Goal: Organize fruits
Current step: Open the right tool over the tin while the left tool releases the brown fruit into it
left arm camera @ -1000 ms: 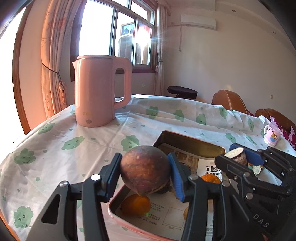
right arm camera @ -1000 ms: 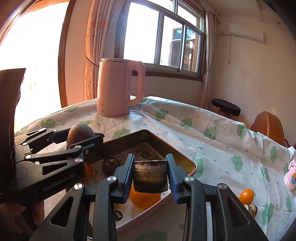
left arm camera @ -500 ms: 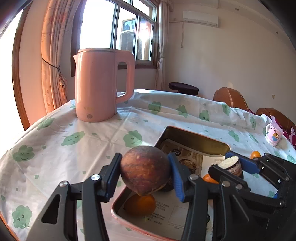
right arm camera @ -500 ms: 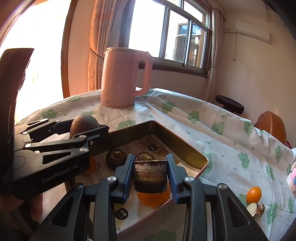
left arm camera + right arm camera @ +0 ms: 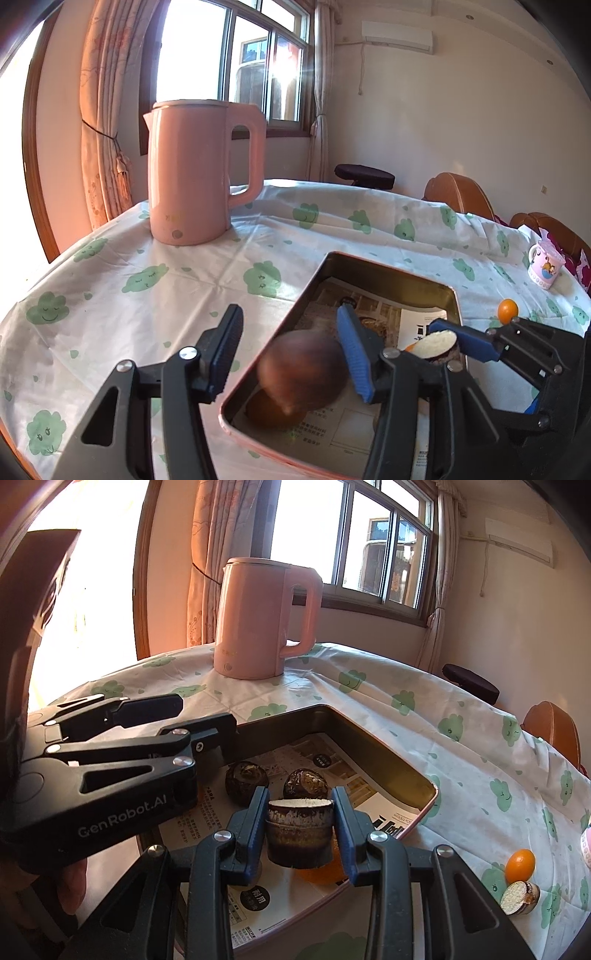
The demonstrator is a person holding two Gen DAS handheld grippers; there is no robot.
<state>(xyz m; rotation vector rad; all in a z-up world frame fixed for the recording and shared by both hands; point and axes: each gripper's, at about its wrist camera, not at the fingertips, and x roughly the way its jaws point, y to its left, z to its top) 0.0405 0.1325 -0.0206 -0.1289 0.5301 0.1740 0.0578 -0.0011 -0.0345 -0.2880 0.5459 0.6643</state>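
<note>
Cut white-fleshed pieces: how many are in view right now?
2. One cut piece is clamped in the right tongs above the tray; the second cut piece lies on the tablecloth, beside a small orange fruit. More could be hidden behind the tongs.

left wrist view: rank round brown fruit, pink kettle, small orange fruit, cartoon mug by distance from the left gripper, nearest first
1. Round brown fruit: between the open fingers of the left gripper, over the tray's near corner.
2. Small orange fruit: on the cloth, far right.
3. Pink kettle and cartoon mug: kettle back left, mug far right; too close to call.
</note>
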